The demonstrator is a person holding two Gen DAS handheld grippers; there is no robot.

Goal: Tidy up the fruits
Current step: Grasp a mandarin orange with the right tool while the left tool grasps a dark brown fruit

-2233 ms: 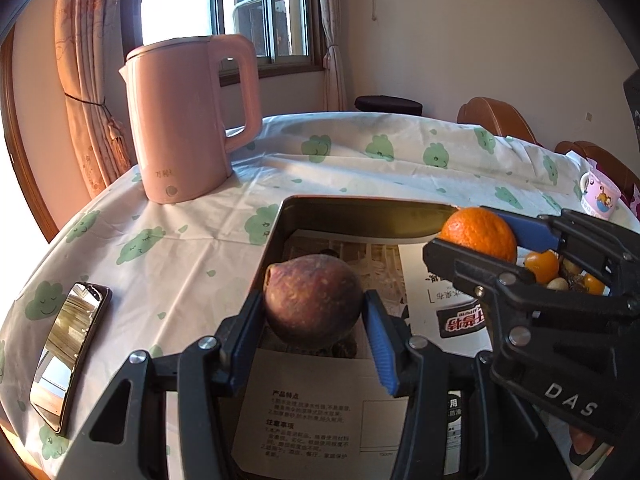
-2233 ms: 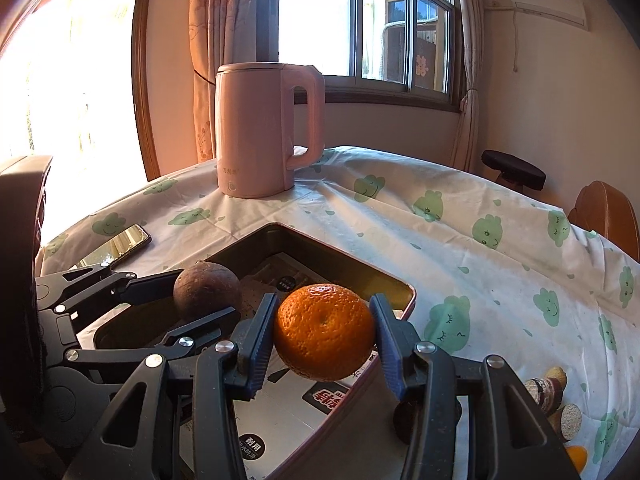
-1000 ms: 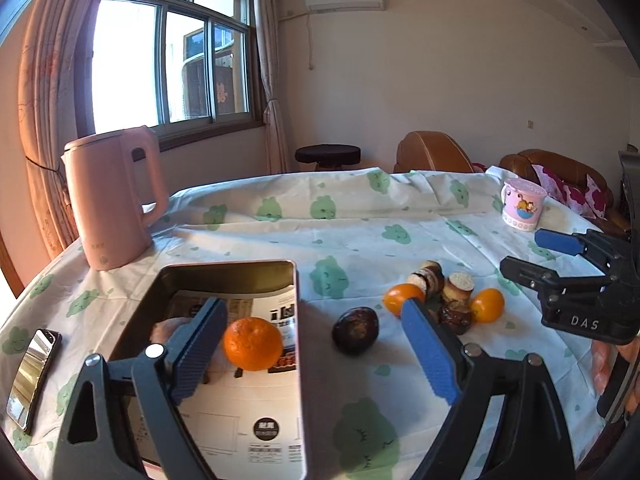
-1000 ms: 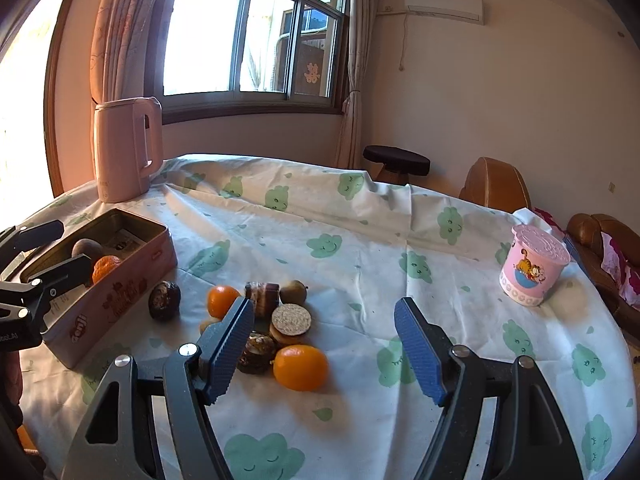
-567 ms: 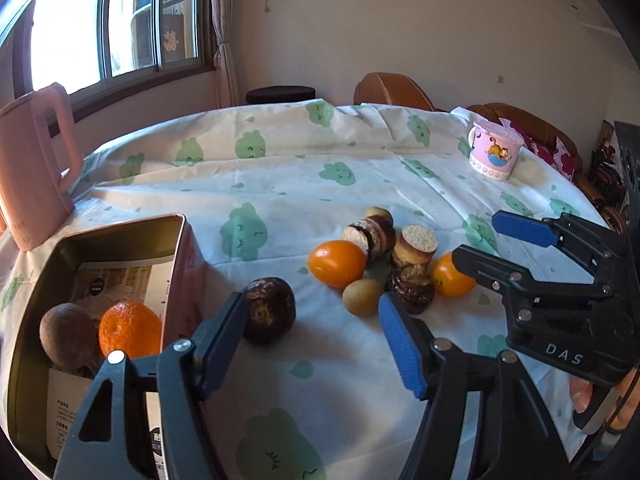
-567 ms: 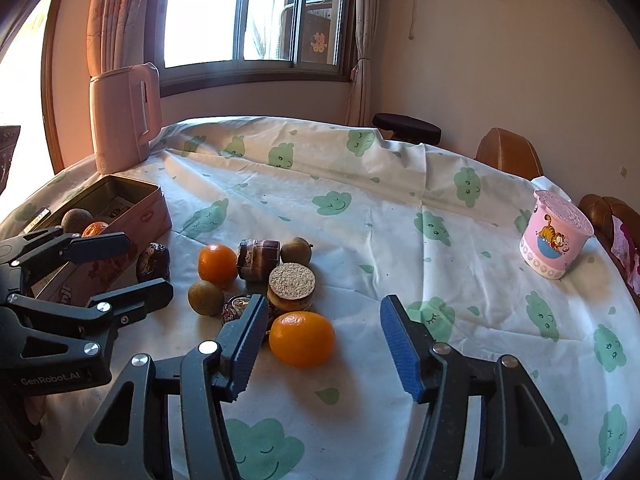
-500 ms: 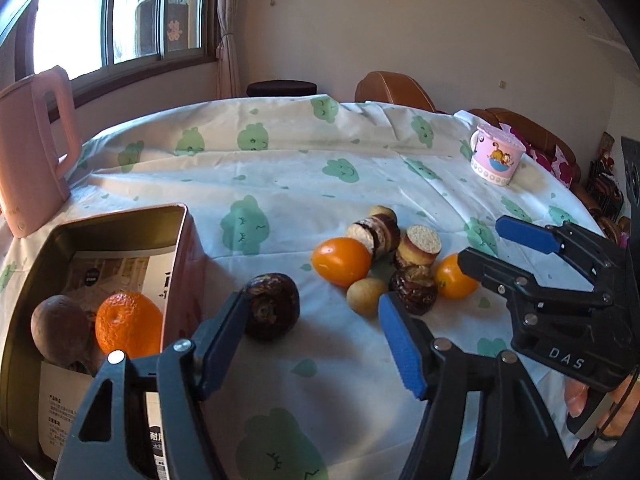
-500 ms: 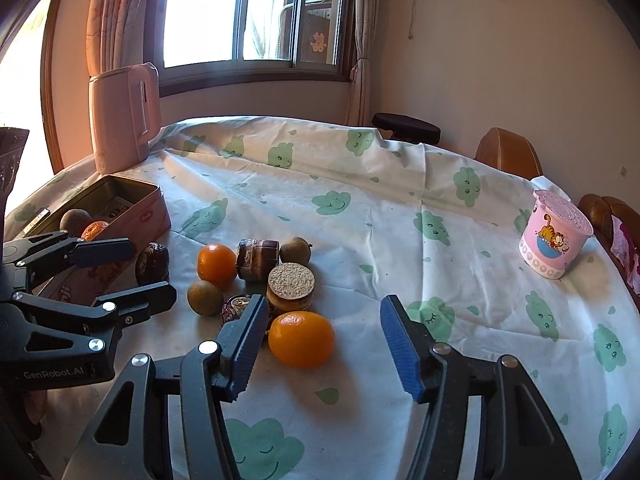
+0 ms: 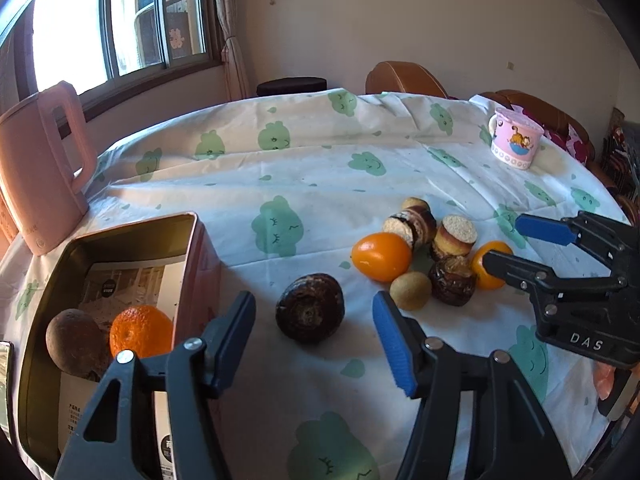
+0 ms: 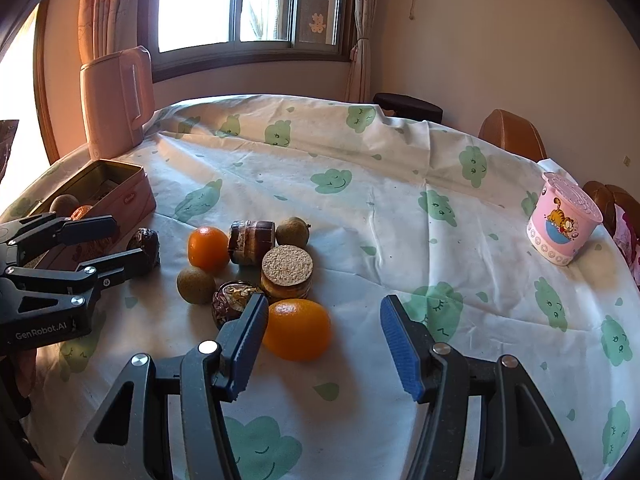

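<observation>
A pink tin box at the left holds a brown fruit and an orange. My left gripper is open, its jaws either side of a dark wrinkled fruit on the cloth just right of the box. My right gripper is open with an orange fruit just beyond its left finger. Behind lie another orange, two small green-brown fruits, a dark shiny fruit and round cakes.
A pink kettle stands at the far left near the window. A pink cartoon cup stands at the right. A phone edge lies left of the box. Chairs ring the table's far edge.
Both grippers let go of the brown fruit and the orange in the box, opened, and swung right. The left one now straddles the dark fruit; the right one closed in on the orange fruit.
</observation>
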